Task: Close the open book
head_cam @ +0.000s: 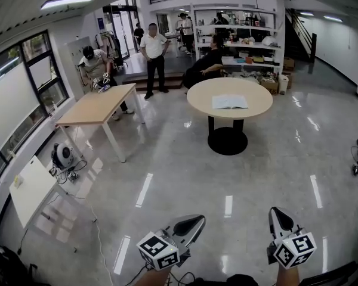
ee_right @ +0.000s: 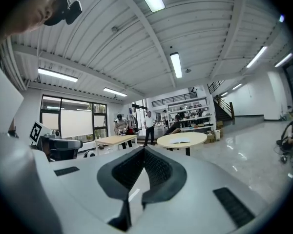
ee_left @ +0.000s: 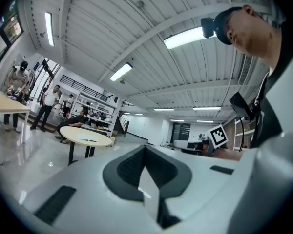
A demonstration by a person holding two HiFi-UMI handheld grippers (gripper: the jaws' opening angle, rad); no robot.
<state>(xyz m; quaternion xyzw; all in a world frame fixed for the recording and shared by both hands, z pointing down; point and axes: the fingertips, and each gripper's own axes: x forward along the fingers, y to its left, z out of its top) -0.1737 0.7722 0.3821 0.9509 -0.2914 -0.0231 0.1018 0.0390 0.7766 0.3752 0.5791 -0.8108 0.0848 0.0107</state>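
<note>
The open book (head_cam: 230,102) lies flat on a round pale table (head_cam: 198,104) far ahead across the shiny floor. In the left gripper view the book (ee_left: 89,139) shows small at the left, and in the right gripper view the book (ee_right: 179,141) sits just right of centre. My left gripper (head_cam: 195,220) and right gripper (head_cam: 276,212) are at the bottom of the head view, held level and pointing toward the table, far short of it. The left gripper (ee_left: 145,147) has its jaws together with nothing between them. The right gripper (ee_right: 144,149) is likewise shut and empty.
A rectangular wooden table (head_cam: 95,106) stands at the left. A person stands (head_cam: 154,53) behind it and another sits (head_cam: 204,66) behind the round table, before shelves (head_cam: 241,37). A white board (head_cam: 30,190) and cables lie on the floor at the left.
</note>
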